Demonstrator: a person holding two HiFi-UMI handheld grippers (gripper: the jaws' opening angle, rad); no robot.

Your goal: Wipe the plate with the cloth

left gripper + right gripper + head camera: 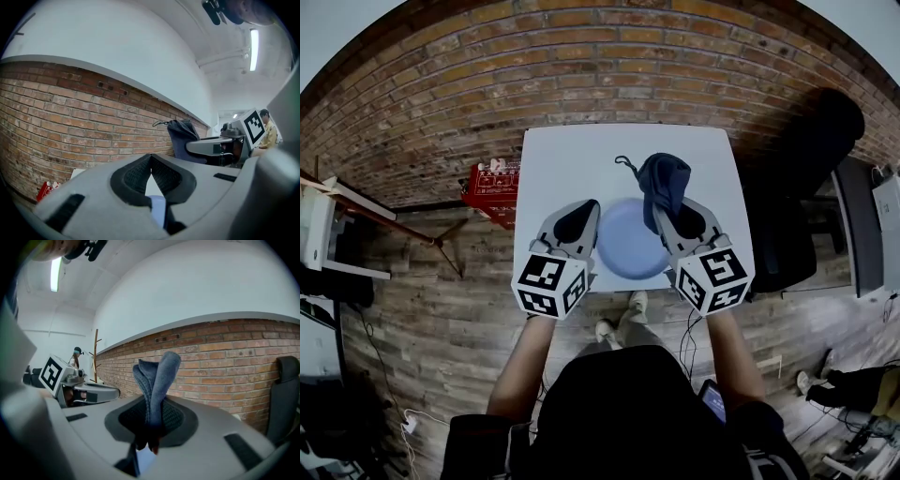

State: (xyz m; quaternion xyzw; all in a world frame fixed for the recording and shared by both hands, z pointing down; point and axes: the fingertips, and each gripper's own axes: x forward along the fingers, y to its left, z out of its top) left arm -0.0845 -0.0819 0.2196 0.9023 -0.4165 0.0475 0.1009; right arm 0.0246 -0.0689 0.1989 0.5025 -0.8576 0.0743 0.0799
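Head view looks steeply down on a white table (567, 155) set against a brick wall (581, 56), and the blue plate (628, 251) lies close to the table's near edge, between my two grippers. My left gripper (583, 217) is clenched on nothing, pads pressed together, just beside the plate's left rim. My right gripper (667, 217) is at the plate's right rim and grasps the dark blue cloth (664, 183), which stands up out of the jaws in a bunched fold, a thin loop trailing from it toward the table's middle. Beyond the plate and cloth the tabletop is bare up to the far edge by the wall. A red crate (492, 192) stands on the wooden floor (441, 309) just off the table's left edge, and a black chair (806, 169) crowds the right edge.
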